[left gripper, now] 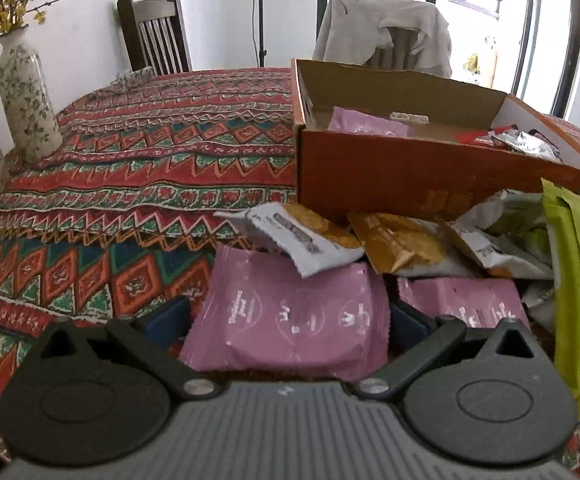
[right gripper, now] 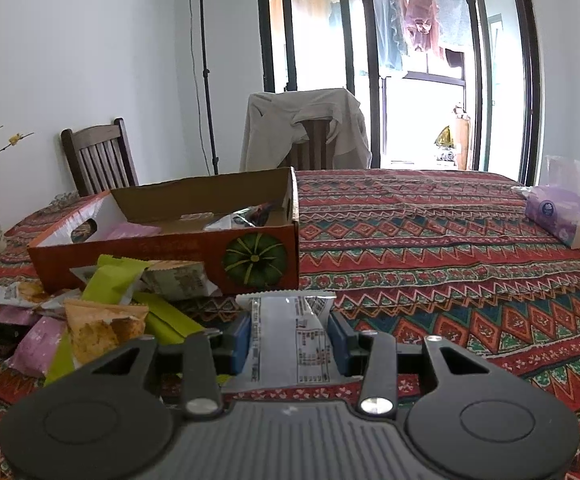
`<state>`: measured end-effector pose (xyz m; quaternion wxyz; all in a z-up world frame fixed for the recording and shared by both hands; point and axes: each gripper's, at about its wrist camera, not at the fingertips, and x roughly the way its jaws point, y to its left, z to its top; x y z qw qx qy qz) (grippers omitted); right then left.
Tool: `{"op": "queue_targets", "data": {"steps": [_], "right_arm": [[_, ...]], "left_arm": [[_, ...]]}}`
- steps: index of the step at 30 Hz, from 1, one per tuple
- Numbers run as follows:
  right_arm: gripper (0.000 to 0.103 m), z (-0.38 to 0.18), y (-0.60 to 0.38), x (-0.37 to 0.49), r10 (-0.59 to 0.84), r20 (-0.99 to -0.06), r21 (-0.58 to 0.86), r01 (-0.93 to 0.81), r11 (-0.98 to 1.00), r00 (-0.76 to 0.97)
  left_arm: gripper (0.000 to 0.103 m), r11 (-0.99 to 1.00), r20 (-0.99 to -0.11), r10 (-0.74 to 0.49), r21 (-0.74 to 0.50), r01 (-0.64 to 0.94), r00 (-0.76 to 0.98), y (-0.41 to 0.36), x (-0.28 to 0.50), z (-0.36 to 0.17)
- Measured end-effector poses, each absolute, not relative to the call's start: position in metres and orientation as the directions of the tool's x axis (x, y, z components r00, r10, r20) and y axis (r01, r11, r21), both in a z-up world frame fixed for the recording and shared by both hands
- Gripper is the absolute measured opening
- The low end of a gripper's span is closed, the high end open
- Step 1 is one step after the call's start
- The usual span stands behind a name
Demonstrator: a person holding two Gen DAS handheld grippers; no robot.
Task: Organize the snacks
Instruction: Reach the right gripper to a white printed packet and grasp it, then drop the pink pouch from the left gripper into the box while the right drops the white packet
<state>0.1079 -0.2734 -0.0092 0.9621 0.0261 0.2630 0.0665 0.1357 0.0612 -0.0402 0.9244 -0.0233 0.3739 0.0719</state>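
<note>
Left-wrist view: the left gripper [left gripper: 290, 316], at lower centre, has its jaws spread around one pink packet [left gripper: 290, 316]; whether the blue pads press it cannot be told. A second pink packet [left gripper: 461, 300] lies just to its right, and a third [left gripper: 369, 122] sits inside the orange cardboard box [left gripper: 409, 176] at upper right. Between box and gripper lie two white-and-gold packets [left gripper: 301, 240] and one brown packet [left gripper: 397, 242]; one green packet [left gripper: 573, 288] stands at the right edge. One flowered vase [left gripper: 24, 96] appears at upper left.

Right-wrist view: the right gripper [right gripper: 290, 340] pinches one white printed packet [right gripper: 290, 340] at lower centre. Only this view shows the box's pumpkin picture [right gripper: 254, 259], one tissue pack [right gripper: 561, 216] at the right edge, and one lamp stand [right gripper: 206, 68]. Two chairs [right gripper: 98, 156] stand behind the patterned tablecloth [right gripper: 429, 248].
</note>
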Motion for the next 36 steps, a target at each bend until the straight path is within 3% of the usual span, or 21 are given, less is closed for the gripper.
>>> {"op": "queue_targets", "data": {"steps": [1, 8, 12, 24, 36], "right_arm": [[0.04, -0.01, -0.273, 0.108, 0.142, -0.505, 0.085, -0.115, 0.99, 0.852], [0.04, -0.013, -0.271, 0.108, 0.152, -0.512, 0.088, -0.124, 0.988, 0.845], [0.04, -0.013, -0.271, 0.106, 0.156, -0.511, 0.09, -0.128, 0.988, 0.845], [0.04, -0.007, -0.267, 0.1, 0.174, -0.49, 0.096, -0.146, 0.985, 0.854], [0.04, 0.014, -0.253, 0.119, 0.2, -0.409, 0.092, -0.178, 0.98, 0.89]], "left_arm": [[0.103, 0.988, -0.693, 0.115, 0.007, -0.153, 0.712, 0.062, 0.136, -0.04], [0.077, 0.992, -0.661, 0.088, -0.012, -0.128, 0.745, 0.06, 0.123, -0.036], [0.073, 0.992, -0.641, 0.096, -0.003, -0.128, 0.762, 0.057, 0.11, -0.035], [0.071, 0.991, -0.497, 0.114, -0.006, -0.134, 0.86, 0.045, 0.054, -0.005], [0.072, 0.996, -0.389, 0.047, -0.058, -0.075, 0.92, 0.019, 0.093, 0.029]]}}
